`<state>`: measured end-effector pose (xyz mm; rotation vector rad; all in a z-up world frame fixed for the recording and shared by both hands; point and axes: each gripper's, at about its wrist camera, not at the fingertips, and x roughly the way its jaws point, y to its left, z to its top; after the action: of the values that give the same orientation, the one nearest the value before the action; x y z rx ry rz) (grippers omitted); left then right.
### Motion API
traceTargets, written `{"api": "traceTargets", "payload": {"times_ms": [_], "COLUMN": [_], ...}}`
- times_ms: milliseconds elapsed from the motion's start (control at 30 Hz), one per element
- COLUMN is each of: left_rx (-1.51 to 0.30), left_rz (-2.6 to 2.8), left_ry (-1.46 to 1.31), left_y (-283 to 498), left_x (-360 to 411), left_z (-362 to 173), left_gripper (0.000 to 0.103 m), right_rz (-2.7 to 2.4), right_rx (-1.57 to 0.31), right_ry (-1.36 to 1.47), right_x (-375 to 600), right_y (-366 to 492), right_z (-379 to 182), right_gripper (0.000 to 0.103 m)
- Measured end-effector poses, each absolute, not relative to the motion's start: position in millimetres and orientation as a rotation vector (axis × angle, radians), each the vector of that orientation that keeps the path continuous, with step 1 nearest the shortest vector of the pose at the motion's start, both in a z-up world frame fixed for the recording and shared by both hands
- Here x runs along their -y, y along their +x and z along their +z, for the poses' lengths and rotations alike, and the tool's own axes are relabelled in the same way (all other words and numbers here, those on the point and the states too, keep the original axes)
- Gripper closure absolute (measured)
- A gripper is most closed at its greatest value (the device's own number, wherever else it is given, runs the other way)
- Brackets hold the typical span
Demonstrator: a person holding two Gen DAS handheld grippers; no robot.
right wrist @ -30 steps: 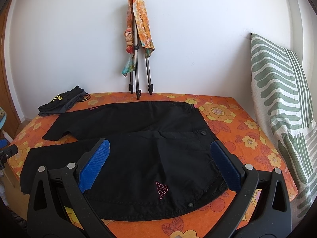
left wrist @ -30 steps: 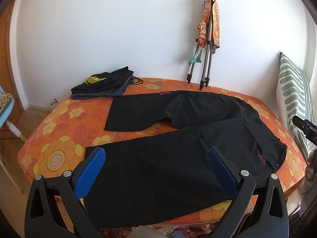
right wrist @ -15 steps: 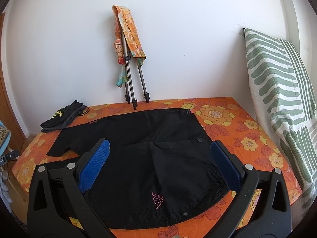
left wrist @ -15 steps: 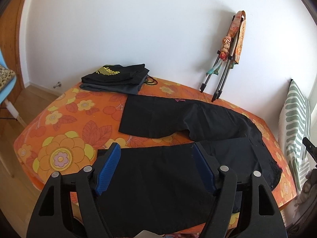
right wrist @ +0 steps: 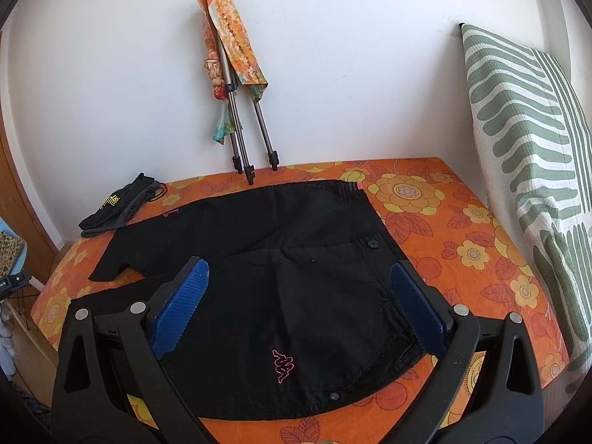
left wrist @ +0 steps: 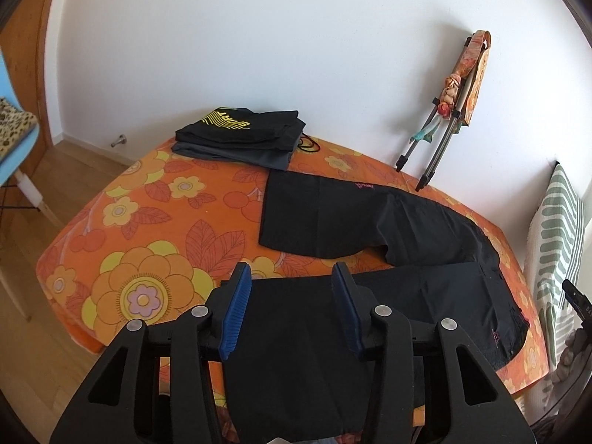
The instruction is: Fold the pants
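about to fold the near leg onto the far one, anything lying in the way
Nothing visible does. The pants lie flat on the bed, both legs bare. The folded clothes sit apart, beyond the far cuff. The left gripper, jaws closing, is over the near leg with nothing between them.

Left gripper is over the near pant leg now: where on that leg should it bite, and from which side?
Grip the hem end of the near leg of the pants, coming in from the bed's near edge. That hem lies flat and single-layered with a straight free edge. The left gripper is closing above the cloth, not yet pinching it. The right gripper hangs wide open over the waist.
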<state>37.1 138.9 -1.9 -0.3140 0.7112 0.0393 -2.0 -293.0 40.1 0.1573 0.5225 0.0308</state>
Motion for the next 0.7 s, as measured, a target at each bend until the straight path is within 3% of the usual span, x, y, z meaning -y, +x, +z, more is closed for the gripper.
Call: {"api": "traceTargets", "payload": {"times_ms": [267,700], "left_rx": [-0.817,-0.884], "left_rz": [0.033,-0.194], "left_ry": [-0.258,0.083], "left_y": [5.3,-32.2], "left_x": [-143.2,-77.1], "left_z": [-33.2,-54.4], "left_gripper": [0.071,0.072], "right_rz": [-0.084,-0.235], "right_rx": [-0.652,-0.83], "right_ry": [0.252,0.494], "right_x": [342.9,409.1], "right_y": [-11.1,-10.0], "right_z": [-1.8,-58.9], "right_gripper": [0.013,0.028]}}
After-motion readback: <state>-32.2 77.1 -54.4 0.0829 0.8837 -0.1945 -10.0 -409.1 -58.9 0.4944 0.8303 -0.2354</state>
